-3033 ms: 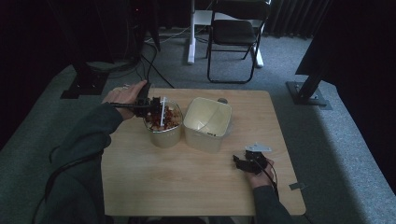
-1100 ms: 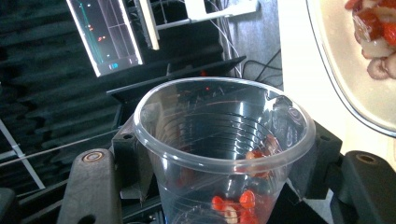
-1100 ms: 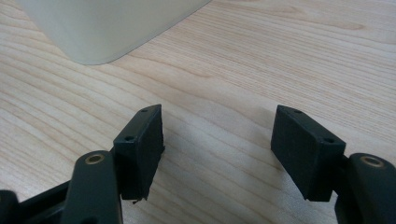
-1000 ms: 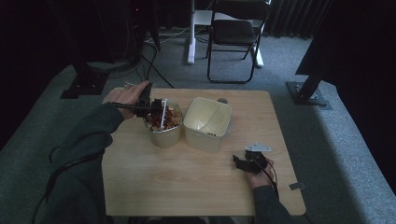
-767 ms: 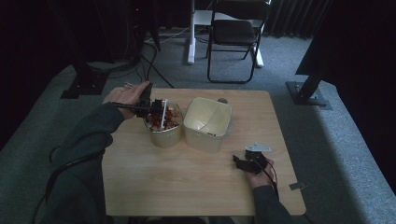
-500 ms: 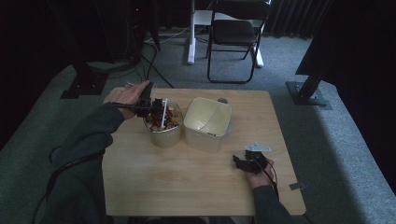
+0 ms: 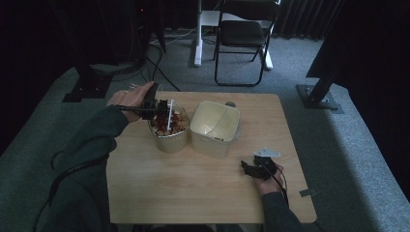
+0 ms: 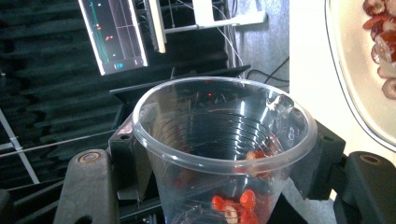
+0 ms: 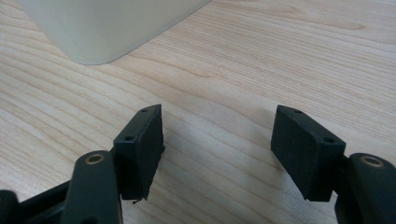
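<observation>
Pouring step, looks like: left gripper [image 7: 162, 107] has its jaws clamped on a clear plastic cup [image 8: 224, 149] tipped over the full bowl [image 7: 168, 129]. Few red bits left, so tip further. Right gripper [image 9: 217, 149] rests spread wide, empty, on the table [image 7: 203, 188].

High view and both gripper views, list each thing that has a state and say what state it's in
Left claw: shut on the clear plastic cup.
Clear plastic cup: tipped over the round bowl, a few red pieces inside.
Round bowl: filled with red pieces.
Square tub: upright, looks empty.
Right claw: open, empty, just above the table.
</observation>
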The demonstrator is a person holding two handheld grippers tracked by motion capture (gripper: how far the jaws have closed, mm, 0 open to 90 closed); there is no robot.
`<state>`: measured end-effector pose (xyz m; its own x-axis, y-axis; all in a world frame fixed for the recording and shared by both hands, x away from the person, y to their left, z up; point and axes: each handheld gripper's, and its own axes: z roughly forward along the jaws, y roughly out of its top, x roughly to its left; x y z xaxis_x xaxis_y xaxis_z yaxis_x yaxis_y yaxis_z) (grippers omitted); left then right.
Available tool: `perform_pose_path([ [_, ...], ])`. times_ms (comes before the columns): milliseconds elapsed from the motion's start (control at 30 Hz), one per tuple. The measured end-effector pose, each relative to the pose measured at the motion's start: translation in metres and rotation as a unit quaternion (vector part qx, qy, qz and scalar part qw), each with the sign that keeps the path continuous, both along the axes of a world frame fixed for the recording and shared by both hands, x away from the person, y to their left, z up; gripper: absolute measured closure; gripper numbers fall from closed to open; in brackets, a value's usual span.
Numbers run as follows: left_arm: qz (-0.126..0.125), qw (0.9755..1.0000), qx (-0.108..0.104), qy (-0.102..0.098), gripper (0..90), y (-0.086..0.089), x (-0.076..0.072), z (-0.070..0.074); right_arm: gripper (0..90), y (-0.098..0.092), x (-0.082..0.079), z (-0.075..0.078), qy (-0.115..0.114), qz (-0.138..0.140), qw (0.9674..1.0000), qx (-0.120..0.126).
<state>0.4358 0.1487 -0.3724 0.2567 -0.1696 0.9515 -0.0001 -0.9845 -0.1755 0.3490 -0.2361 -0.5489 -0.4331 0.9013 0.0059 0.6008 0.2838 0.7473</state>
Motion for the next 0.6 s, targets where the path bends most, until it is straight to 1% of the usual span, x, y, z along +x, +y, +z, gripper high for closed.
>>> perform_pose_path([
  [133, -0.002, 0.9998, -0.021, 0.002, 33.8, -0.002, -0.001, 0.003, 34.0, 0.000, 0.000, 0.000, 0.000, 0.000, 1.0000, 0.000],
  [233, 0.001, 0.9986, -0.052, 0.006, 33.6, -0.001, -0.001, 0.005, 34.0, 0.000, 0.000, 0.000, 0.000, 0.000, 1.0000, 0.000],
  [367, 0.001, 0.9969, -0.078, 0.008, 33.6, 0.000, -0.001, 0.008, 34.0, 0.000, 0.000, 0.000, 0.000, 0.000, 1.0000, 0.000],
  [400, 0.001, 0.9967, -0.081, 0.008, 33.6, 0.000, 0.000, 0.009, 33.9, 0.000, 0.000, 0.000, 0.000, 0.000, 1.0000, 0.000],
  [467, 0.003, 0.9948, -0.101, 0.012, 33.6, 0.000, 0.000, 0.009, 33.9, 0.000, 0.000, 0.000, 0.000, 0.000, 1.0000, 0.000],
  [567, 0.002, 0.9922, -0.123, 0.018, 33.5, 0.000, 0.000, 0.011, 33.9, 0.000, 0.000, 0.000, 0.000, 0.000, 1.0000, 0.000],
  [600, 0.002, 0.9907, -0.135, 0.021, 33.5, 0.000, 0.000, 0.011, 33.8, 0.000, 0.000, 0.000, 0.000, 0.000, 1.0000, 0.000],
])
